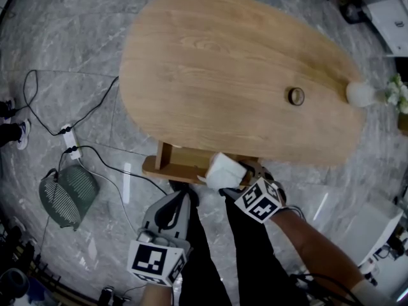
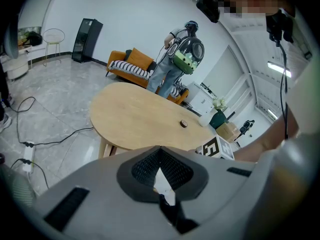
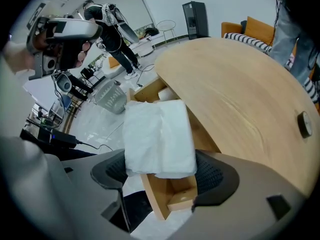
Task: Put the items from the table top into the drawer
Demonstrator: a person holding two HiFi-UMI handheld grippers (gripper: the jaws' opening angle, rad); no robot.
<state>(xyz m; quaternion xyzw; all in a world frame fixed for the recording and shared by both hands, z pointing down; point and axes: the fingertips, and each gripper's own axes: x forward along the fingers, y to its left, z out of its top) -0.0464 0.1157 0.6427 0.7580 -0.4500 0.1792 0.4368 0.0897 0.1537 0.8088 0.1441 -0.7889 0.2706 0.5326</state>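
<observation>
A white soft packet [image 3: 159,136] hangs over the pulled-out wooden drawer [image 3: 172,196], with my right gripper [image 3: 160,173] shut on it, one pad against each side. In the head view the packet [image 1: 224,170] sits above the drawer [image 1: 171,168] at the near edge of the oval wooden table [image 1: 210,62], with the right gripper [image 1: 234,178] just behind it. Something white [image 3: 167,93] lies deeper in the drawer. A small round brown object [image 1: 296,96] rests on the tabletop. My left gripper [image 1: 183,197] is shut and empty, low in front of the drawer.
A white vase [image 1: 360,93] with flowers [image 1: 399,95] stands at the table's right end. On the floor to the left are a green fan [image 1: 66,196] and a power strip [image 1: 71,146] with cables. A person with a backpack [image 2: 183,53] stands beyond the table.
</observation>
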